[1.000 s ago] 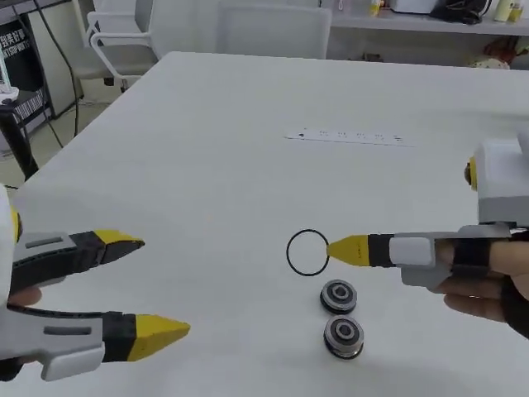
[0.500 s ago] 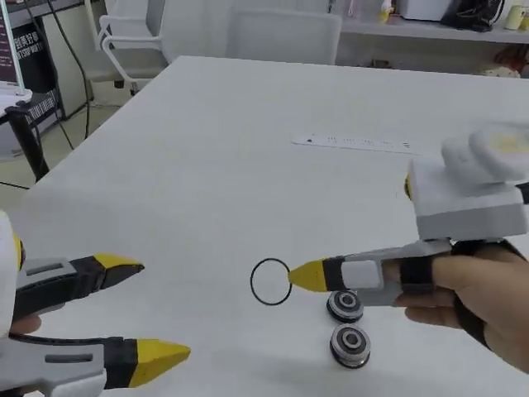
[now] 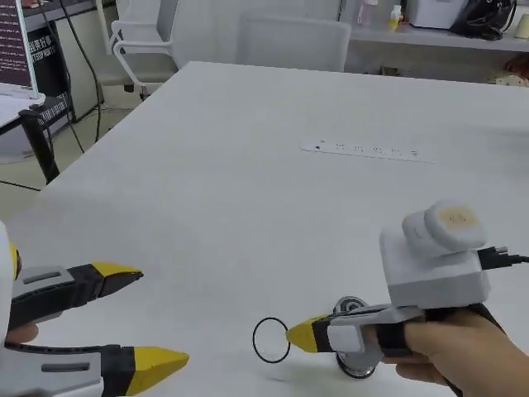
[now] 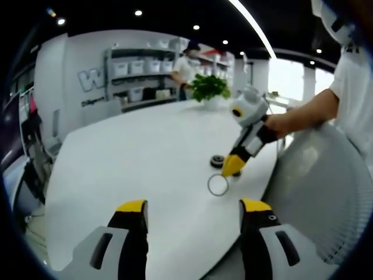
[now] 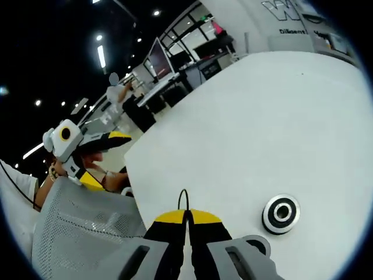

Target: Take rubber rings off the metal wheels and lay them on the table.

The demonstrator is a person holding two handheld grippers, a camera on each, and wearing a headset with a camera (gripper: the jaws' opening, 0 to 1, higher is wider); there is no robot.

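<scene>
While the R gripper [image 3: 302, 335] keeps its jaws clenched on one rubber ring [image 3: 271, 340], you are at the lay-down step. The ring is off its wheel, pinched at the yellow tips and apparently just above the table [image 3: 248, 165], w/ a faint shadow under it. The L gripper [image 3: 163, 315] is released, jaws wide apart, holding nothing, well apart from the ring.

Next move, by judgement: lower the R tips until the ring lies flat, open the jaws, then back out w/o dragging it. Next go to the far wheel [image 3: 351, 307], just behind the R jaws, and the near wheel [image 3: 357, 367], partly hidden under them. Cannot tell if either carries a ring.

Edges: in the right gripper view the ring hangs near the table's near edge, w/ a mesh chair back [image 5: 81, 233] just beyond. Place inboard. Bare surface runs toward the power strip [image 3: 368, 151], so approx. all free room is ahead.
</scene>
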